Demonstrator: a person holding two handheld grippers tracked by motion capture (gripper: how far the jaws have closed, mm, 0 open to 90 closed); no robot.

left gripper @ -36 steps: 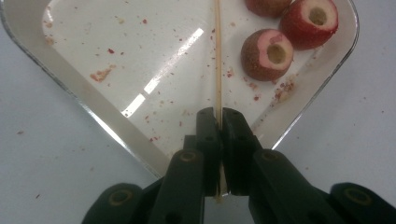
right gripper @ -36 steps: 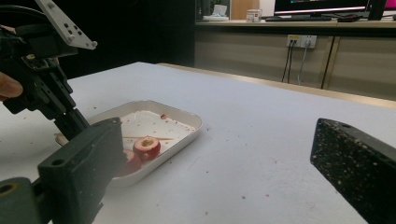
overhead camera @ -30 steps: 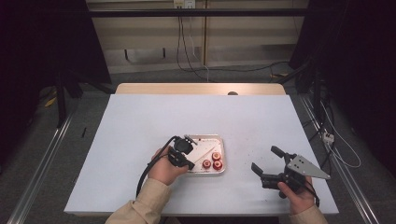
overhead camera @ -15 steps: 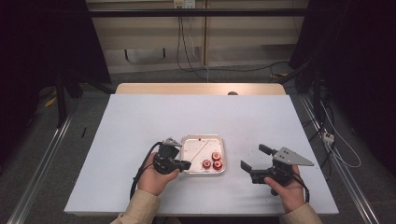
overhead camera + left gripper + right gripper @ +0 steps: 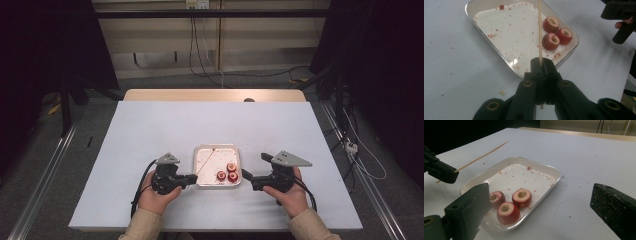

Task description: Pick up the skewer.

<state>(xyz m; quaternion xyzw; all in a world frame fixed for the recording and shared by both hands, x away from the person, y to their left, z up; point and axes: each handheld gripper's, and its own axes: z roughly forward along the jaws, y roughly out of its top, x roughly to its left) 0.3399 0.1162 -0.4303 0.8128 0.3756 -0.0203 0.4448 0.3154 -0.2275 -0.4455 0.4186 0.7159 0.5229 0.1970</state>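
Left gripper (image 5: 540, 65) clamped on bamboo skewer (image 5: 540, 30) | right gripper (image 5: 537, 202) wide open, empty | risk: skewer slipping, missing cored hawthorns (image 5: 509, 206) at tray (image 5: 554, 173) near edge

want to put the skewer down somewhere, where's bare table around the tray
The far half of the table beyond the tray is bare, as are the left and right margins. It is crowded at the near edge: the left gripper with the skewer, three cored fruits, and the right gripper flank the tray.

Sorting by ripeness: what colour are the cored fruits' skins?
Red, with pale cored centres; clearest in the right gripper view.
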